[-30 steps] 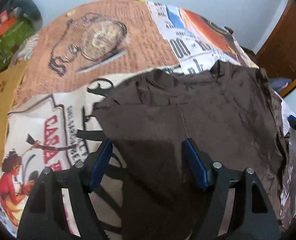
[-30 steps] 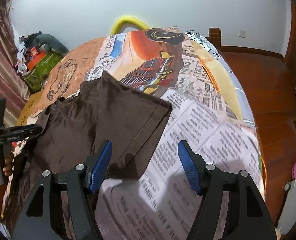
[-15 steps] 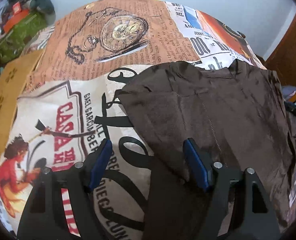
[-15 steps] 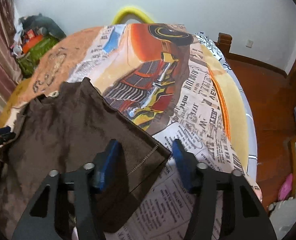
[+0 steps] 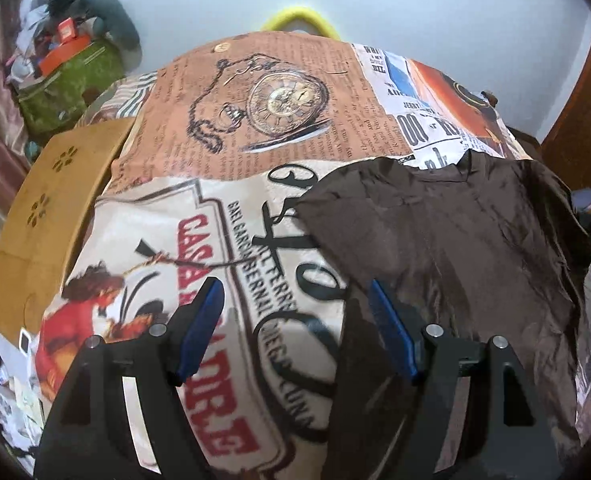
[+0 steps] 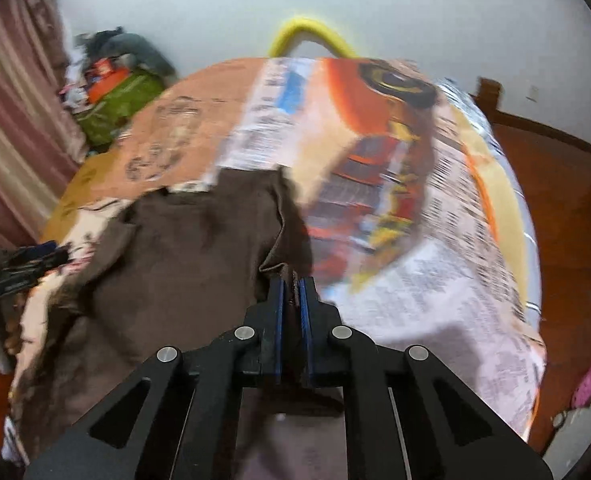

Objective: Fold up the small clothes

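A dark brown small shirt (image 5: 455, 248) lies spread on the printed bedspread (image 5: 223, 128). My left gripper (image 5: 295, 320) is open and hovers over the bedspread at the shirt's left edge. Its right pad (image 5: 391, 336) is over the cloth and nothing is between the jaws but print. In the right wrist view my right gripper (image 6: 291, 292) is shut on the shirt's (image 6: 183, 264) right sleeve edge, and the pinched fold stands up off the bedspread (image 6: 435, 272). The left gripper (image 6: 27, 264) shows at the far left of that view.
A green bag (image 5: 67, 92) heaped with clutter sits at the back left. A tan wooden board (image 5: 43, 216) runs along the bed's left side. A yellow curved bar (image 6: 311, 36) rises at the far end. Wooden floor (image 6: 567, 200) lies to the right.
The right gripper's jaws have shut on the shirt's sleeve edge and raised it into a fold. The left gripper has slid left off the shirt, staying open.
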Available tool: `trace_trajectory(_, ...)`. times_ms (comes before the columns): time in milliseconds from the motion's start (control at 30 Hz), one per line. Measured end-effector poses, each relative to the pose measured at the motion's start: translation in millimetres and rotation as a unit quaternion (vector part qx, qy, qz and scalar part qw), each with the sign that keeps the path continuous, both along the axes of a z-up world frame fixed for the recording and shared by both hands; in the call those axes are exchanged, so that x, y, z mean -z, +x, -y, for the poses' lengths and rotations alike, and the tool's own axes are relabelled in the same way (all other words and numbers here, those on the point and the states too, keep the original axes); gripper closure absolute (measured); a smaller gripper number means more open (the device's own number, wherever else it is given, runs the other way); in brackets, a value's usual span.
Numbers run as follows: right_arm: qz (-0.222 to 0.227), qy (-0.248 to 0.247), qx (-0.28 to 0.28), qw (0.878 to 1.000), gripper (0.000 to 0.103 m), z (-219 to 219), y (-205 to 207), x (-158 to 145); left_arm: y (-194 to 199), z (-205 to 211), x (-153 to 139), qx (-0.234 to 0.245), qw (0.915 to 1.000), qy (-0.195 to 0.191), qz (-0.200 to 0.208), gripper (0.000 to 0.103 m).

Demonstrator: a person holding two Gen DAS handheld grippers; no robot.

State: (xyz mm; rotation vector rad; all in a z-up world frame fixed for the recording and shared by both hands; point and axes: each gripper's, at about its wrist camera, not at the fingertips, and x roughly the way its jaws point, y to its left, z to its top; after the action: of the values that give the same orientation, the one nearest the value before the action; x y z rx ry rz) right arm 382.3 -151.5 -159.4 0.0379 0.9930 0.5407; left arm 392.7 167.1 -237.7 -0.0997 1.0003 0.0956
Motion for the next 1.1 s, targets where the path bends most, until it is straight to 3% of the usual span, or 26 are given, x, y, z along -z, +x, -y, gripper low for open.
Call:
trace_trajectory(233, 0.006, 0.022, -0.01, 1.0, 0.096, -56.4, 2.4, -22.9, -24.9, -4.9, 2.3, 0.007, 1.0, -0.001, -0.003, 0.029)
trace_trajectory(367, -0.021, 0.046, 0.005, 0.999, 0.089, -72.8, 6.4, -22.1, -32.4, -7.9, -1.7, 0.008, 0.9999, -0.011, 0.002, 0.029)
trace_trajectory(433, -0.031, 0.068, -0.001, 0.997, 0.081, -72.7, 1.8, -23.9, -35.8, -8.8, -3.2, 0.009, 0.9999, -0.012, 0.005, 0.029)
trace_trajectory(500, -0.024, 0.047, 0.0, 0.999, 0.073, -71.7, -2.4, -25.3, -36.3, -9.4, -2.1, 0.008, 0.9999, -0.011, 0.002, 0.029)
trace_trajectory(800, -0.014, -0.049, 0.0, 0.999, 0.072, -45.8, -25.9, 4.0, -25.5, 4.0, 8.6, 0.017, 0.9996, -0.018, -0.014, 0.029)
trace_trajectory(1033, -0.033, -0.047, -0.031, 0.998, 0.072, -56.4, -40.0, 35.3, -10.3, 26.6, 33.1, 0.035, 0.9981, 0.001, -0.05, 0.029)
trace_trajectory(1100, -0.026, -0.052, -0.039, 0.998, 0.066, -67.0, -37.9, 40.4, -7.0, 32.1, 37.6, 0.037, 0.9981, 0.011, -0.049, 0.026)
